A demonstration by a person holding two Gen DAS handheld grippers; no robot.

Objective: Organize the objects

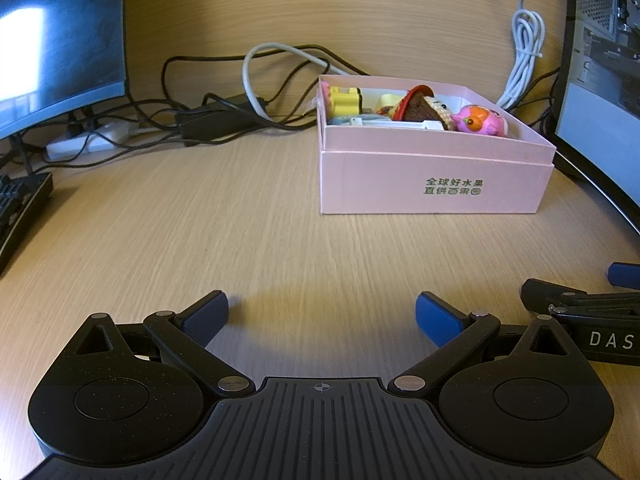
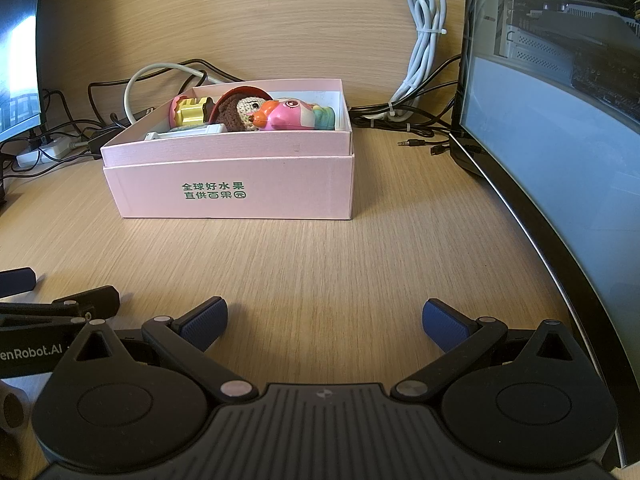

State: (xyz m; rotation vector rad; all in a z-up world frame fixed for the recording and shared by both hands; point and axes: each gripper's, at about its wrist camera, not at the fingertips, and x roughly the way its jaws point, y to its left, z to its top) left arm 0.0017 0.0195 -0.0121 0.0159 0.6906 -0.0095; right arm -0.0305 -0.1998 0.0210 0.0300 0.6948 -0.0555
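- Both grippers, left gripper point(image 1: 322, 318) and right gripper point(image 2: 324, 322), fill the lower frame, released and holding nothing.
- Desk point(image 1: 200, 220) lies bare mid-frame.
- Pink box point(image 2: 240, 184), centre, already holds the toys point(image 2: 280, 114), so tidying looks done.

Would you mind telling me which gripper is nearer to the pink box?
Right, narrowly. The right gripper faces the pink box almost head-on; the left gripper sits back and left of it. Both jaws open, empty.

Warm, even indoor light on the wooden desk point(image 1: 240, 208), soft shadow just ahead of the left gripper point(image 1: 322, 316), bright glare patch on the monitor point(image 1: 24, 52) left of the desk, strong fisheye bending at edges, focus sharp throughout.
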